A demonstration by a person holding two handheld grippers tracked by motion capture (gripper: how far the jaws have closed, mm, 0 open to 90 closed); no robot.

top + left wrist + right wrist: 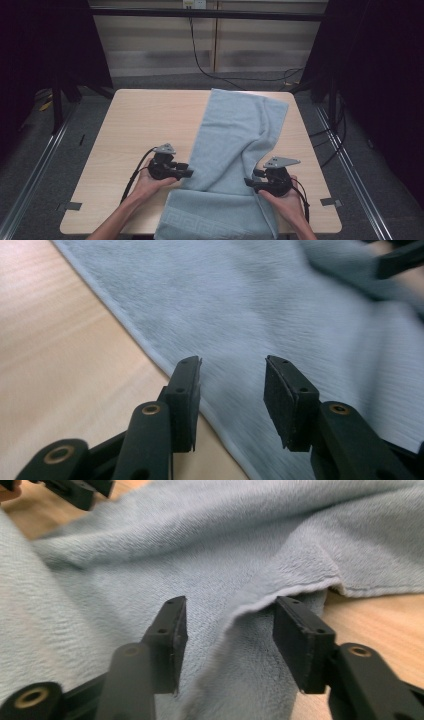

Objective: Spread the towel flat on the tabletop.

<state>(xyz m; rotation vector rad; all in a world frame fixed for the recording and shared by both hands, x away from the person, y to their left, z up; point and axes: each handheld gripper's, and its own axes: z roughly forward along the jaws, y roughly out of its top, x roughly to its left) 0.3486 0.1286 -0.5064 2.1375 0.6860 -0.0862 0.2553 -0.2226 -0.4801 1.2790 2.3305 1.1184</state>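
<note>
High view gives us the whole layout: a pale wooden counter (pixel 140 130) with a light blue towel (pixel 235 135) stretched along its right half, from the far edge right down to the near edge, where a patterned border band hangs toward the person. The upper length lies slanted over the lower part, and a fold runs down its right side. Two hands come in from the bottom, and each one is carrying a set of tongs. The left tongs (pixel 190 172) sit at the towel's left edge, while the right tongs (pixel 248 182) sit at its right edge, so they face each other across the cloth.

Left gripper view brings what the overhead can't: the left tongs (pixel 232 385) stand apart with the towel's hemmed edge (pixel 150 352) running between them and nothing pinched, bare counter to one side. The picture is slightly blurred.

Right gripper view shows the right tongs (pixel 230 630) apart too, over a raised fold whose hem (pixel 280 596) curls up just off the counter. The pads aren't pressing on the cloth. The other tongs peek in at the top left corner.
</note>
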